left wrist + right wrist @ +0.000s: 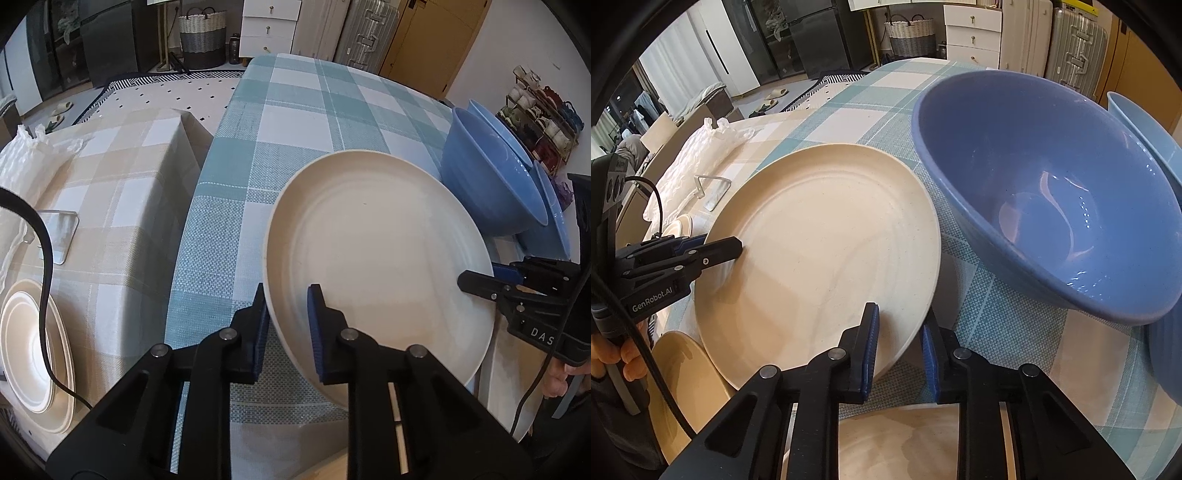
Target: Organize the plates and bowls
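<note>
Room: living space; woven basket (202, 35), white drawers (269, 27) and suitcases along the far wall, patterned rug on the floor.
Counter: teal-and-white checked cloth (295, 110); a second, beige-checked surface (122, 177) butts against it at 9 o'clock in the left wrist view.
Plate: cream plate (376, 258), tilted, its near edge raised off the cloth; it sits centre-near on the counter, between both tongs.
Left tongs: (286, 325) narrowed onto the plate's rim at about 7 o'clock, one pad above, one beneath.
Right tongs: (899, 349) pinched on the opposite rim, about 5 o'clock in their own view; pads against the edge.
Why two grips: my reading is that opposite-rim holds keep a wide, shallow plate level and stop it swinging.
Bowls: large blue bowl (1052, 192) tipped on its side at 2 o'clock, just beside the plate; a paler blue bowl (1137, 122) behind it.
Stack: cream plates (33, 350) already nested at 8 o'clock on the beige side, likely the destination.
Risk: the plate's far rim sits close to the blue bowl.
</note>
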